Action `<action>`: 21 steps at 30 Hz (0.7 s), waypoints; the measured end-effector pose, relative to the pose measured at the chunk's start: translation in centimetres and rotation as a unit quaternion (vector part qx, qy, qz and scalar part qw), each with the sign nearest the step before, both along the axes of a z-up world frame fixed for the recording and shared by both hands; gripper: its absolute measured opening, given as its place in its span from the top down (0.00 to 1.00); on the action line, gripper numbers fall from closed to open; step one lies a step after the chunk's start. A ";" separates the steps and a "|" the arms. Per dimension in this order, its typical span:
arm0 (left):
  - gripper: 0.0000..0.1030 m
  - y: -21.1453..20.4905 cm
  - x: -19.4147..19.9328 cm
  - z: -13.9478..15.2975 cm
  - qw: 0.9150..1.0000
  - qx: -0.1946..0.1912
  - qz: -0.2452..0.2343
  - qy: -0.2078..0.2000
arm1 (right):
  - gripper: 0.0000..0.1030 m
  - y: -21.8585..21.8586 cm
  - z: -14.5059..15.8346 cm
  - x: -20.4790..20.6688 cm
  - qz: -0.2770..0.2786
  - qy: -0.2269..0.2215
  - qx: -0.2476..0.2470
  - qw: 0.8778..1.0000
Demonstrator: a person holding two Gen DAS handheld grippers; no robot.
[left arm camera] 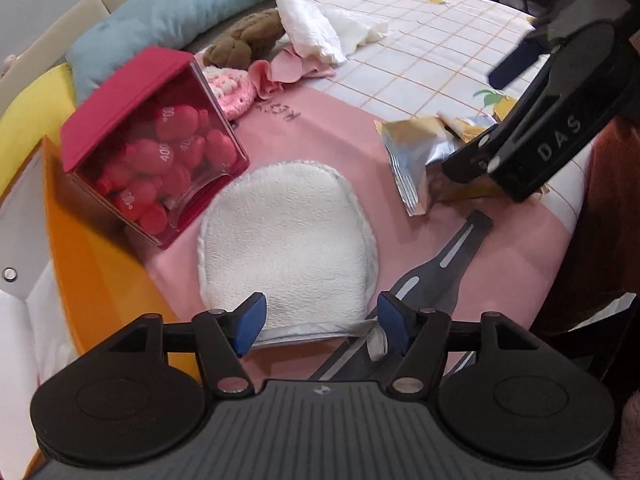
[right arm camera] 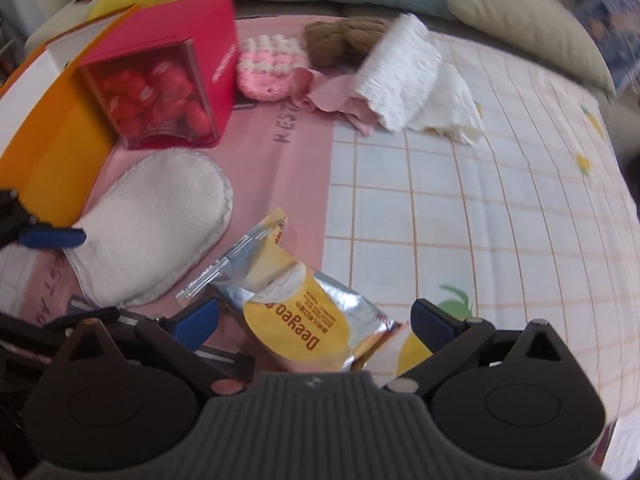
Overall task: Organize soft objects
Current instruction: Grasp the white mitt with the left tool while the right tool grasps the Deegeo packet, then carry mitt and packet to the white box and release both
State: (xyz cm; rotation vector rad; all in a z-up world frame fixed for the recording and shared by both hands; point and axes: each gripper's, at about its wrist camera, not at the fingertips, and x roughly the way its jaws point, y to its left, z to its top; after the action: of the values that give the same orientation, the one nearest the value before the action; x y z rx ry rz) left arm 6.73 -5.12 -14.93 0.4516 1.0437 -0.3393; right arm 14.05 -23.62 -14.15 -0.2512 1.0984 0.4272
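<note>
Mitt (left arm camera: 286, 236), white and soft, lies just beside the red box (left arm camera: 152, 148), long axis running straight away from my left gripper (left arm camera: 320, 322), jaws wide at its cuff, nearer than my open right gripper (right arm camera: 316, 320).

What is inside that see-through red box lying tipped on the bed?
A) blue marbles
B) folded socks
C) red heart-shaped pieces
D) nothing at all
C: through the clear side of the red box, a heap of red heart-shaped pieces shows, some with white print on them; the right wrist view shows the same red pieces inside.
</note>
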 end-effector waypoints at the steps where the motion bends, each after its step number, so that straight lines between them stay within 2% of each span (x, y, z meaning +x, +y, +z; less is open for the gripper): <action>1: 0.27 0.3 0.1 -0.2 1.000 -0.003 0.002 0.007 | 0.03 0.3 -0.2 0.0 0.015 -0.007 -0.006 1.000; 4: 0.27 0.9 0.7 -0.7 1.000 -0.009 0.024 0.014 | 0.03 0.8 -1.0 0.0 0.043 -0.027 -0.015 0.999; 6: 0.27 1.2 0.9 -0.8 0.999 -0.017 0.035 0.016 | 0.04 0.9 -1.5 0.3 0.045 -0.023 -0.003 0.999; 9: 0.27 1.3 1.2 -1.1 0.999 -0.021 0.038 0.018 | 0.15 1.0 -2.5 0.6 0.032 0.004 0.015 0.999; 13: 0.36 1.1 1.3 -1.3 0.999 -0.028 0.042 0.018 | 0.24 1.3 -3.0 0.3 0.026 0.002 0.003 1.000; 15: 0.45 1.1 1.3 -1.3 0.998 -0.032 0.045 0.015 | 0.27 1.4 -2.9 0.1 0.029 0.002 0.007 1.000; 18: 0.67 1.0 1.2 -1.2 0.999 -0.020 0.049 -0.001 | 0.35 1.9 -2.7 -0.4 0.031 0.002 0.007 0.999; 21: 0.79 1.4 1.2 -0.7 0.998 -0.026 0.062 -0.014 | 0.38 2.3 -2.4 -0.7 0.020 0.000 0.007 1.000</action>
State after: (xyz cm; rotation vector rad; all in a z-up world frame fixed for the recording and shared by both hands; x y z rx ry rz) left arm 7.96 -3.70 -15.65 0.3427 1.0287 -0.2472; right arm 13.38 -21.27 -16.56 -0.2609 1.0923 0.4706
